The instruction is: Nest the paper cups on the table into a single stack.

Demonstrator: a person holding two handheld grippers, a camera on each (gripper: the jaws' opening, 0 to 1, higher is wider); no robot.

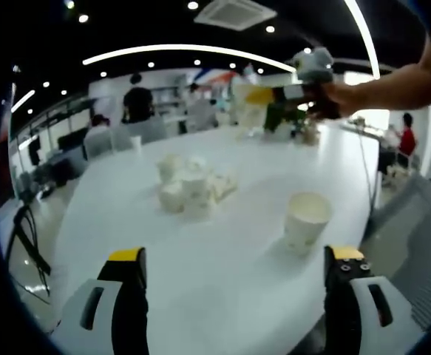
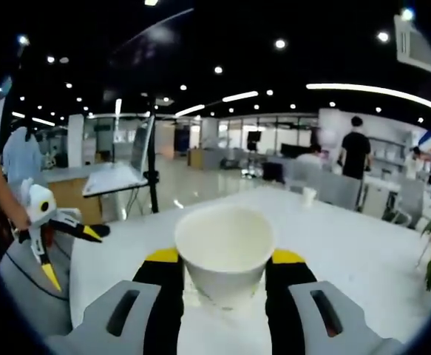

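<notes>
Bare table (image 1: 222, 281) before lone cup (image 1: 306, 220), cup cluster (image 1: 193, 188).

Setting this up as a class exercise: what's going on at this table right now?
A person is stacking paper cups with two handheld grippers. The right gripper holds one paper cup, lifted above the white table. The left gripper is open, facing a lone cup and a cluster of cups beyond it.

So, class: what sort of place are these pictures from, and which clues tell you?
Probably an open-plan office or lab: a large white table, a ceiling air-conditioning unit among recessed lights, and glass partitions with people in the background.
</notes>
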